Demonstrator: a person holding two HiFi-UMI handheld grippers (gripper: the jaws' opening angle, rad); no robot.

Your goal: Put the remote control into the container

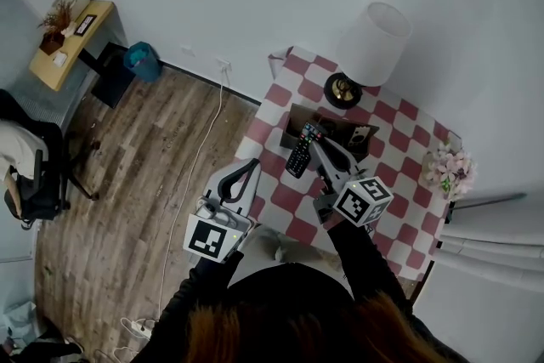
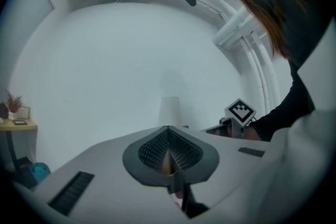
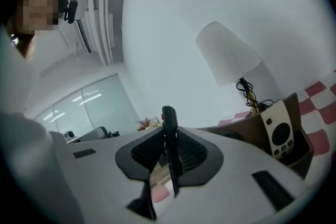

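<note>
Head view: a counter (image 1: 401, 155) under a red-and-white checked cloth fills the right half. A brown container (image 1: 291, 125) stands on it, and a lamp (image 1: 374, 42) with a white shade is at the container's 1 o'clock. A bunch of flowers (image 1: 450, 170) sits at the counter's 3 o'clock edge. The right tongs (image 1: 316, 147) point toward 11 o'clock and carry the black remote control (image 1: 300, 153), which hangs at the container's 6 o'clock side. The left tongs (image 1: 245, 174) are at the counter's 8 o'clock edge, well apart from the container.

Left gripper view: the left tongs (image 2: 168, 157) are pressed together with nothing between them. The marker cube (image 2: 240, 111) of the other tool shows at 2 o'clock of them.

Right gripper view: the right tongs (image 3: 169, 150) are clamped on the remote control (image 3: 169, 123), which is seen edge-on, with its tip sticking up past the pads toward 12 o'clock. The container (image 3: 247, 131) is at 3 o'clock, with a pale remote (image 3: 278, 131) standing upright in it. The lamp (image 3: 226, 55) rises at 1 o'clock.
</note>
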